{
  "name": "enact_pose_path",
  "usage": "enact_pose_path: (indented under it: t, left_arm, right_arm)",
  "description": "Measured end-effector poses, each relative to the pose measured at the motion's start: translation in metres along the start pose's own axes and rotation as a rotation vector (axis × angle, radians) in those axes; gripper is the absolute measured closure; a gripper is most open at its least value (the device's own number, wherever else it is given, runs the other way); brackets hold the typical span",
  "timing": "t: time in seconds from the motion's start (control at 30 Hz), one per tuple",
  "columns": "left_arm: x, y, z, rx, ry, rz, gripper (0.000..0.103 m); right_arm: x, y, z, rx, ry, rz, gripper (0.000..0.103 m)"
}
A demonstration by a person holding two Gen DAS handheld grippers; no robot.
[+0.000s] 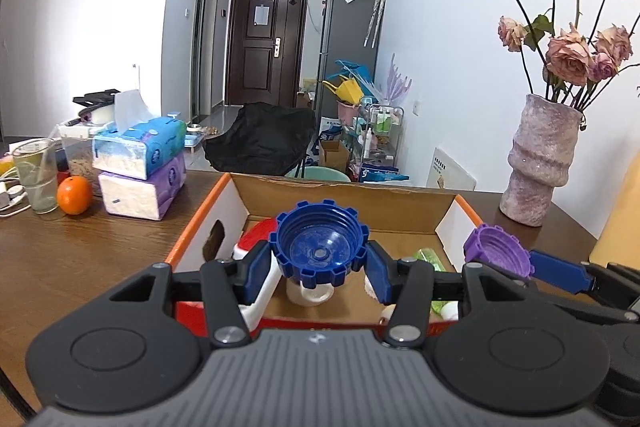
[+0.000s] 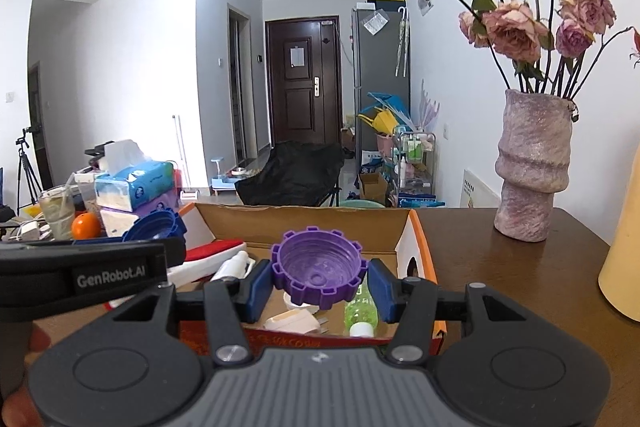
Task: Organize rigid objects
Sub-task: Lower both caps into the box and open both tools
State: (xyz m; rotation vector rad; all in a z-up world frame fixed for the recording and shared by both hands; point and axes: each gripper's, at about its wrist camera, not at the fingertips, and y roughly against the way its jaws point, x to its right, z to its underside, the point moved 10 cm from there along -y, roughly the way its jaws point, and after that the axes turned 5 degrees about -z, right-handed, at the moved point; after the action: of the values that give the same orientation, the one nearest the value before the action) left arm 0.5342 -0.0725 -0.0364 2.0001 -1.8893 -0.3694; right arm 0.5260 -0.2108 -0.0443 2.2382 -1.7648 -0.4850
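Observation:
My left gripper (image 1: 318, 265) is shut on a blue toothed cap (image 1: 318, 243), held above the open cardboard box (image 1: 344, 195). My right gripper (image 2: 318, 285) is shut on a purple toothed cap (image 2: 318, 267), also above the box (image 2: 304, 223). The purple cap also shows in the left wrist view (image 1: 498, 251), to the right of the blue one. The blue cap shows in the right wrist view (image 2: 156, 225), at the left. In the box lie a red and white item (image 1: 256, 233), a green bottle (image 2: 360, 307) and white pieces (image 2: 294, 321).
A pink vase (image 1: 540, 163) with dried roses stands on the wooden table (image 1: 80, 259) at the right. Stacked tissue packs (image 1: 140, 167), an orange (image 1: 74, 195) and a glass (image 1: 36, 175) stand at the left. A yellow object (image 2: 624, 259) is at the far right.

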Motion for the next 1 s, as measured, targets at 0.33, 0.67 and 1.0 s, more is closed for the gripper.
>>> enact_pose_path:
  t: [0.33, 0.67, 1.0]
  left_arm:
    - [0.002, -0.036, -0.008, -0.026, 0.015, -0.012, 0.051]
    - [0.006, -0.065, -0.017, -0.036, 0.000, -0.014, 0.051]
    - [0.005, -0.089, -0.023, -0.045, -0.026, -0.023, 0.050]
  right_arm:
    - [0.010, -0.035, -0.007, -0.021, 0.005, 0.007, 0.052]
    - [0.019, -0.064, -0.012, -0.050, 0.013, 0.012, 0.052]
    - [0.029, -0.091, -0.012, -0.084, 0.037, 0.016, 0.052]
